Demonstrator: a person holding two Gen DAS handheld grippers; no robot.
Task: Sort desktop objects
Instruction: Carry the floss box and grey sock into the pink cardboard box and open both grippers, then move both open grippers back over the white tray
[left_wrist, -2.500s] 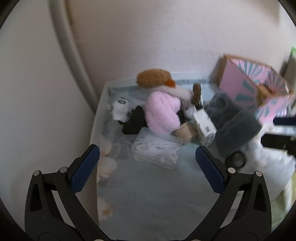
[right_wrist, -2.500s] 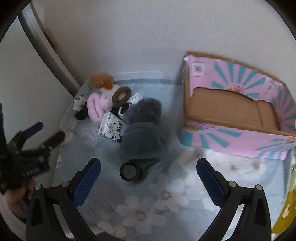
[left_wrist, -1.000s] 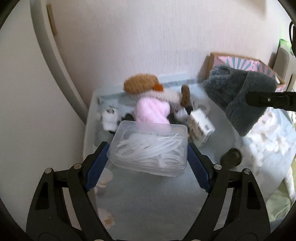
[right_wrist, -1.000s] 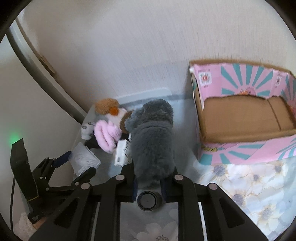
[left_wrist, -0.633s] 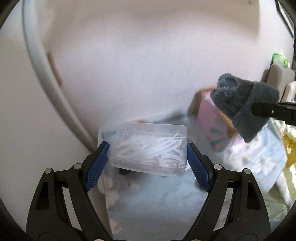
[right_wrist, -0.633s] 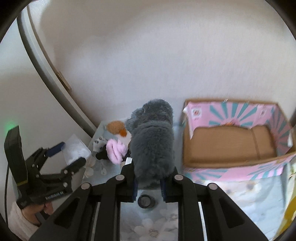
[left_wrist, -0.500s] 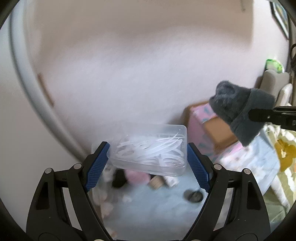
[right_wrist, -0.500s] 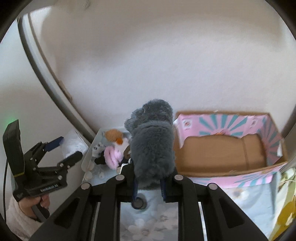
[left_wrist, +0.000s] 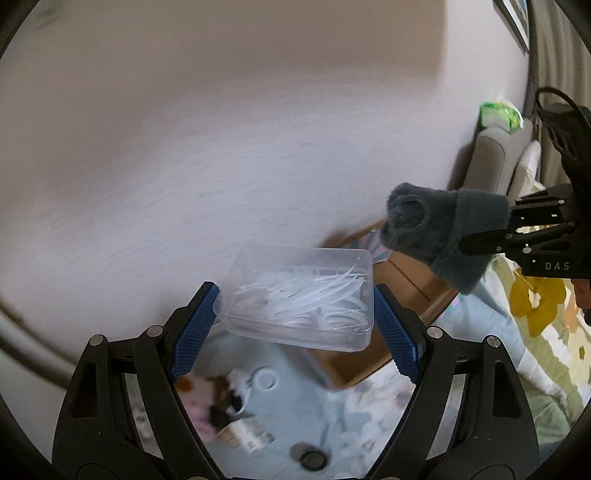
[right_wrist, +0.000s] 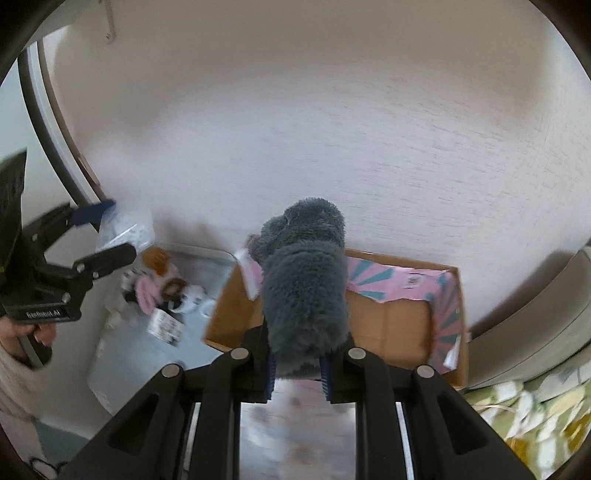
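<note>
The left tool (left_wrist: 295, 328) is gripping a clear plastic box (left_wrist: 301, 297) of thin white pieces across its short ends, the blue pads pressing flat on both end walls so the box is riding level and its contents are not spilling. The right tool (right_wrist: 297, 373) is clamping tight on the lower end of a fluffy grey sock (right_wrist: 304, 288), with the rest of the sock standing out beyond the jaws. Both things are being carried in the air, clear of the table (right_wrist: 122, 354), which wears a pale blue flowered cloth.

The sock is hanging over the near edge of the pink cardboard box (right_wrist: 443, 295), which is sitting open by the wall at the right side of the table. That looks like the place where the sorted things are meant to go, and its floor is showing bare brown card. Seen from the left wrist, the clear plastic box is also hovering in front of this box.

Waiting at the table's left corner by the wall are a pink plush toy (right_wrist: 146, 293), a small printed carton (right_wrist: 166, 326) and, nearer the front edge, a small dark round lid (left_wrist: 312, 459).
</note>
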